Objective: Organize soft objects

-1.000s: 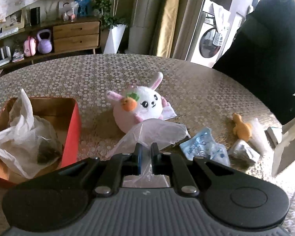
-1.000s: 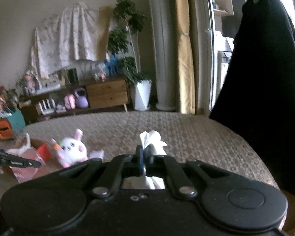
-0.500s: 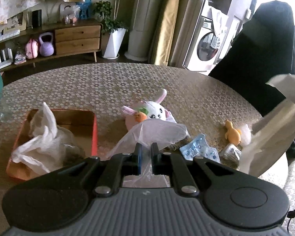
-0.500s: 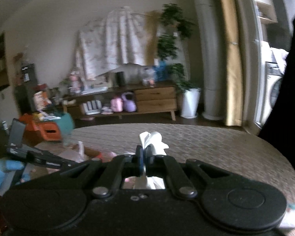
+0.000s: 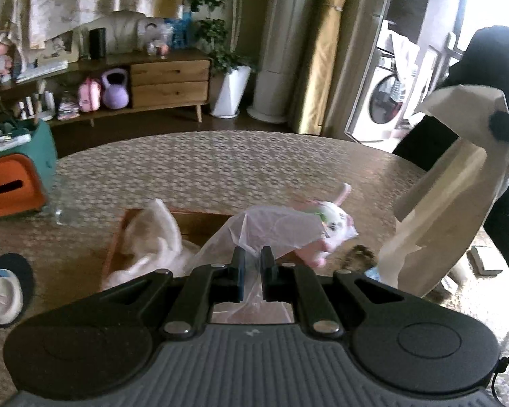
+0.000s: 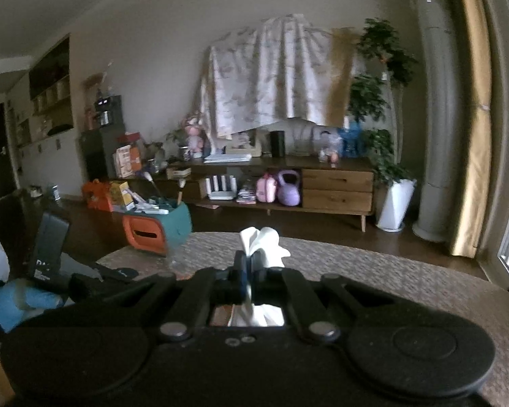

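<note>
Just ahead of our left claw (image 5: 252, 254) we see the plastic bag (image 5: 275, 227), the bunny plush (image 5: 332, 224) behind it, the tray (image 5: 118, 240) to the left holding crumpled tissue (image 5: 156, 237), all on the table (image 5: 220, 166).

Left tongs (image 5: 252, 264) pinched nearly shut, angled downward; right tongs (image 6: 247, 264) clamped shut, nearer level.
</note>
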The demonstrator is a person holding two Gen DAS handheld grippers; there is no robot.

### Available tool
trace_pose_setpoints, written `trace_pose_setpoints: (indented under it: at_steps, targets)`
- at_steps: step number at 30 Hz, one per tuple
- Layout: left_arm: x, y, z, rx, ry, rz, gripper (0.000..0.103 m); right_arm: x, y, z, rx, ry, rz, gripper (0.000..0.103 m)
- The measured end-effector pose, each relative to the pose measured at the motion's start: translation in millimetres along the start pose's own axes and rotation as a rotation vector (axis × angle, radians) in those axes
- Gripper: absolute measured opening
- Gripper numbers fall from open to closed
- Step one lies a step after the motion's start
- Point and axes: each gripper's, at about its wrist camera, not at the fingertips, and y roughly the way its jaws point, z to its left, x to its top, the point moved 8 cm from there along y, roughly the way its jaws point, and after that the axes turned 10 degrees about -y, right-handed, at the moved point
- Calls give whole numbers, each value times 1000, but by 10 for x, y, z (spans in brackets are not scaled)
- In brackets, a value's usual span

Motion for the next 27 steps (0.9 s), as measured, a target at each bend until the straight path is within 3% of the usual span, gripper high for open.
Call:
trace_pose_setpoints:
  at_steps: [7, 14, 27]
  targets:
    - [174, 45, 448, 44, -31, -8, 9, 315, 567, 313, 57, -40, -30, 1]
    - [175, 287, 746, 57, -58, 23, 9, 365, 1136, 556, 92, -71, -11, 1]
    - [-9, 922, 970, 68, -56, 97, 9, -308, 2017, 708, 115, -55, 158, 1]
